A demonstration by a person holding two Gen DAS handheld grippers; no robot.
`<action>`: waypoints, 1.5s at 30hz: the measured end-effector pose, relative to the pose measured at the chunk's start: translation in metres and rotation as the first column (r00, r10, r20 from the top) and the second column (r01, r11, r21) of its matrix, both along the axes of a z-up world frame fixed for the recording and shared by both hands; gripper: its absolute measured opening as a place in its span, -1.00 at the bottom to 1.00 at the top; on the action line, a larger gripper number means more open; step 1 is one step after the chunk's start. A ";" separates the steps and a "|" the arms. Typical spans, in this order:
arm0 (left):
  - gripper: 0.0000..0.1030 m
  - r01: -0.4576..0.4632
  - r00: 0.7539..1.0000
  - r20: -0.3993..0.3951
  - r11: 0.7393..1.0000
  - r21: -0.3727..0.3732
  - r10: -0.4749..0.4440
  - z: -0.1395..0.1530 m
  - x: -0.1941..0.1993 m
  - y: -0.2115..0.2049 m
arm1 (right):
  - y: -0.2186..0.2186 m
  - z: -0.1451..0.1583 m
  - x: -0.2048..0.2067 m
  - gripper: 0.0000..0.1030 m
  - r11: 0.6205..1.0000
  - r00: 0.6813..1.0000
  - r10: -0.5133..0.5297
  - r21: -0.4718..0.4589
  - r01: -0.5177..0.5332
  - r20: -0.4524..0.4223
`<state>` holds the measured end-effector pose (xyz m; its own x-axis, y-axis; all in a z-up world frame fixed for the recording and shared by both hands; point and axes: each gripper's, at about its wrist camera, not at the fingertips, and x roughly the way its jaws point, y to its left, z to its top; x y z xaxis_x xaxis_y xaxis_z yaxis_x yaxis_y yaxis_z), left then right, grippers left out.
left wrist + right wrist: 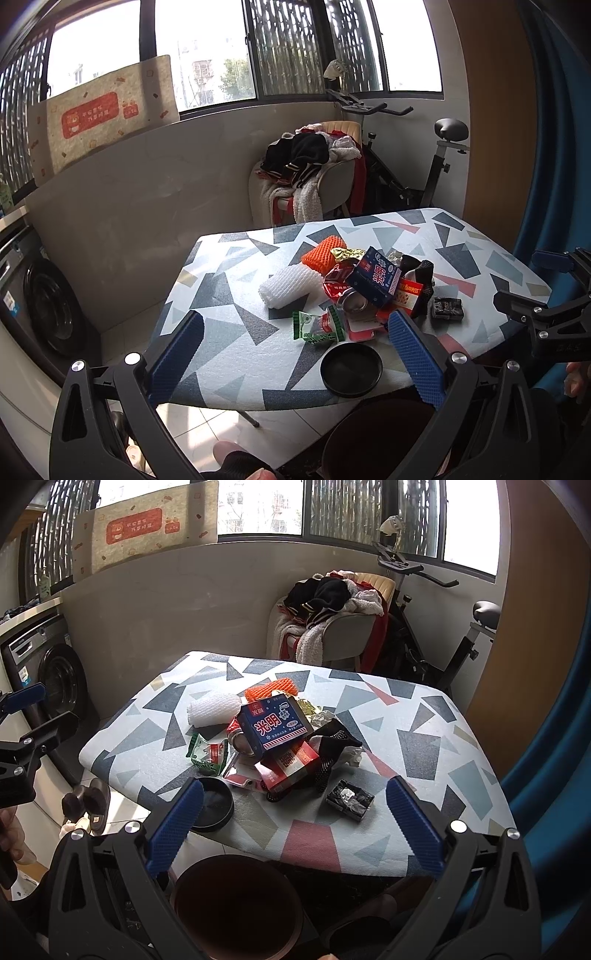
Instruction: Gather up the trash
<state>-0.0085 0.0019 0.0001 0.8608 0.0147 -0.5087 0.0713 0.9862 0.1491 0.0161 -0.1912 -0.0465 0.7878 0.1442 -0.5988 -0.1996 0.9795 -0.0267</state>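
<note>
- Left gripper (pixel 295 350): jaws spread wide, nothing between them; it hangs over the near edge of the table, above the black dish.
- Right gripper (pixel 295 823): likewise wide apart and empty, poised above the near table edge, facing the pile.
- Bin (pixel 236 904): dark, round, open-topped, on the floor just below the table's near edge — the likely drop point.
- Table (pixel 424 738): padded top with a geometric print; all the trash lies on it.
- Black dish (pixel 214 805): shallow, round, at the near left edge, apart from the pile; trash or not, I cannot tell.
- Black foil packet (pixel 349 799): small, crumpled, lying alone near the right gripper.
- Green-and-white wrapper (pixel 207 755): crumpled, at the pile's left side.
- Red carton (pixel 291 764): flat, partly under the blue carton, touching a black mesh sleeve (pixel 332 753).
- Blue carton (pixel 275 722): printed, tilted on top of the heap.
- White foam net (pixel 212 709) and orange foam net (pixel 271 690): soft, ribbed, at the far side.
- Step in hand, by my reading: the opening approach — no item is lifted yet. The next move calls for lowering 1 gripper onto a loose outlying piece, closing on it, and carrying it to the bin.
</note>
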 end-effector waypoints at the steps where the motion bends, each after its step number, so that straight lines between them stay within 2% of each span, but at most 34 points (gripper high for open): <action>1: 0.90 0.001 1.000 0.000 1.000 0.000 -0.001 0.000 0.000 0.000 | 0.000 0.000 0.001 0.89 1.000 1.000 0.000 0.000 0.000 0.000; 7: 0.90 0.015 1.000 0.006 1.000 -0.006 -0.015 0.002 0.000 0.002 | 0.000 -0.010 0.002 0.89 1.000 1.000 -0.012 -0.029 0.012 -0.011; 11: 0.90 0.010 1.000 0.008 0.999 -0.039 -0.010 0.000 0.005 0.011 | 0.006 -0.019 0.003 0.89 0.998 1.000 -0.017 -0.056 0.016 -0.014; 13: 0.90 0.019 1.000 0.010 0.999 -0.030 -0.019 -0.004 0.008 0.015 | 0.007 -0.022 0.004 0.89 0.999 1.000 -0.018 -0.050 0.017 -0.021; 17: 0.90 0.003 0.998 0.061 0.999 0.040 -0.005 -0.011 0.008 0.017 | 0.011 -0.027 0.007 0.89 0.998 0.999 -0.005 -0.055 0.004 -0.032; 22: 0.90 -0.003 0.996 0.088 1.000 0.013 0.002 -0.023 0.016 0.031 | 0.007 -0.049 0.018 0.89 1.000 0.997 0.007 -0.016 -0.008 -0.072; 25: 0.90 0.006 0.999 0.054 1.000 -0.003 -0.006 -0.036 0.027 0.039 | -0.002 -0.072 0.028 0.89 0.999 0.991 0.030 0.037 -0.025 -0.134; 27: 0.90 0.024 1.000 0.001 0.999 -0.027 -0.024 -0.048 0.037 0.045 | -0.009 -0.088 0.036 0.89 0.999 0.984 0.023 0.052 -0.014 -0.179; 30: 0.90 -0.011 0.999 -0.044 0.999 -0.035 0.009 -0.065 0.052 0.050 | -0.021 -0.109 0.050 0.89 0.998 0.971 0.015 0.060 0.000 -0.237; 32: 0.90 -0.036 0.996 -0.084 0.999 -0.040 0.032 -0.079 0.064 0.052 | -0.030 -0.120 0.062 0.89 0.999 0.968 -0.011 0.028 0.019 -0.249; 34: 0.90 -0.069 0.991 -0.121 0.996 -0.048 0.062 -0.091 0.075 0.055 | -0.038 -0.128 0.074 0.89 0.998 0.970 -0.053 -0.046 0.044 -0.237; 38: 0.90 -0.108 0.987 -0.125 0.994 -0.034 0.103 -0.109 0.089 0.058 | -0.059 -0.149 0.116 0.89 0.985 0.959 -0.118 -0.150 0.082 -0.256; 42: 0.90 -0.098 0.983 -0.160 0.993 -0.060 0.088 -0.124 0.102 0.057 | -0.063 -0.164 0.150 0.89 0.992 0.953 -0.034 -0.125 -0.004 -0.300; 45: 0.90 -0.076 0.982 -0.177 0.994 -0.077 0.061 -0.132 0.107 0.053 | -0.056 -0.177 0.170 0.89 0.987 0.942 0.013 -0.145 -0.066 -0.335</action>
